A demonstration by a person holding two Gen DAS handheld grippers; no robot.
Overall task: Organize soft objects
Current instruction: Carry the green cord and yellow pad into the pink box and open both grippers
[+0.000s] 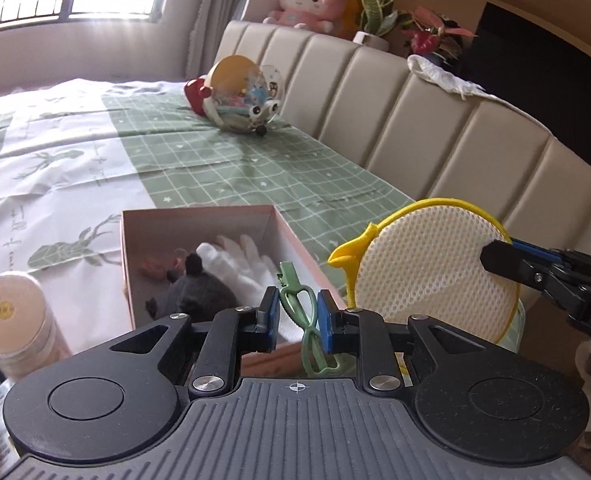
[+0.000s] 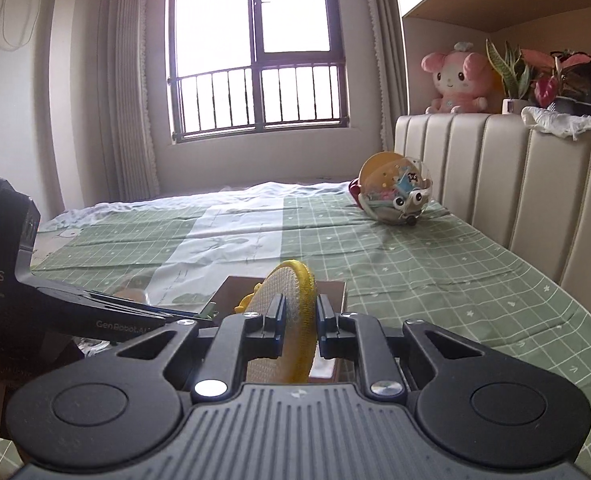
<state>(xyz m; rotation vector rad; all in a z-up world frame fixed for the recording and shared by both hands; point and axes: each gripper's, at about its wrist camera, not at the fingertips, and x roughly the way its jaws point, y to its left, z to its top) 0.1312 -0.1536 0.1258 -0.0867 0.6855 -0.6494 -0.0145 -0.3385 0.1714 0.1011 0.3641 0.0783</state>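
My left gripper [image 1: 298, 314] is shut on a thin green plastic clip [image 1: 305, 320] that stands up between its blue pads, just above the near edge of an open pink box [image 1: 199, 213]. The box sits on the bed and holds white gloves [image 1: 243, 260] and a dark grey pompom hat [image 1: 199, 292]. My right gripper [image 2: 298, 312] is shut on a round white mesh pad with a yellow rim [image 2: 291, 292]. In the left wrist view the mesh pad [image 1: 427, 268] hangs flat-on to the right of the box, with the right gripper's fingers [image 1: 507, 258] clamped on its edge.
A green checked bedspread [image 1: 255, 168] covers the bed, with a round clear toy ball [image 1: 241, 96] by the padded headboard [image 1: 415, 112]. A pink plush [image 1: 307, 0], plants and a white cloth sit on top. A lidded jar [image 1: 11, 320] stands near left.
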